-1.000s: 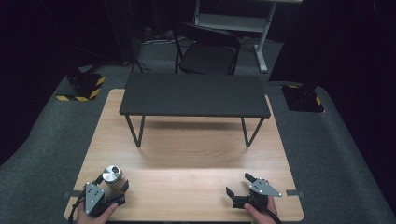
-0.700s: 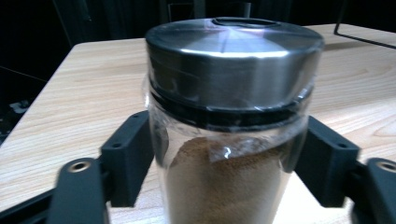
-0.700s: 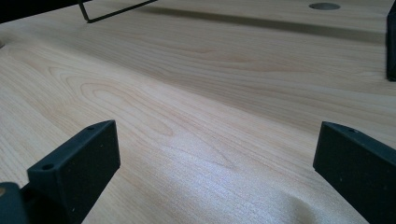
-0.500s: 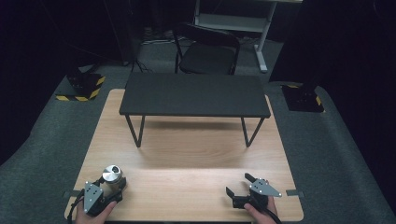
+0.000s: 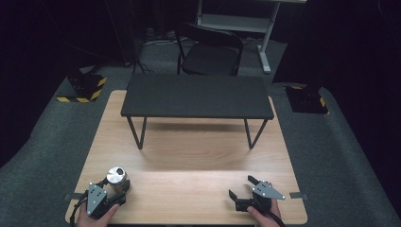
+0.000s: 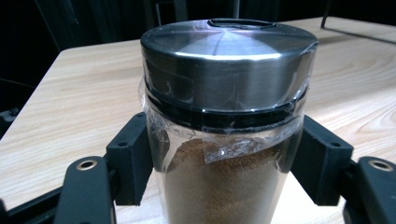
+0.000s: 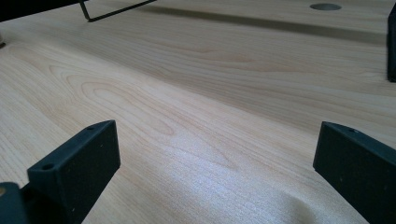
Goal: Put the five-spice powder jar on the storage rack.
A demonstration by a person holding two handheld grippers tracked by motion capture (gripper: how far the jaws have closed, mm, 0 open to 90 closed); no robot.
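left gripper (image 5: 109,190) sits at the near left corner of the table (image 5: 198,156), jaws clamped on both sides of a spice jar (image 6: 224,126): clear glass, brown powder inside, brushed steel lid, some crinkly clear film round the neck. right gripper (image 5: 242,192) is at the near right, jaws spread wide with just bare pale wood grain between them. compared to a second ago the jar and left gripper barely shifted; the right one hasn't moved. further back there's a low black shelf (image 5: 197,96) on thin metal legs, then a black chair (image 5: 209,49) past the table.
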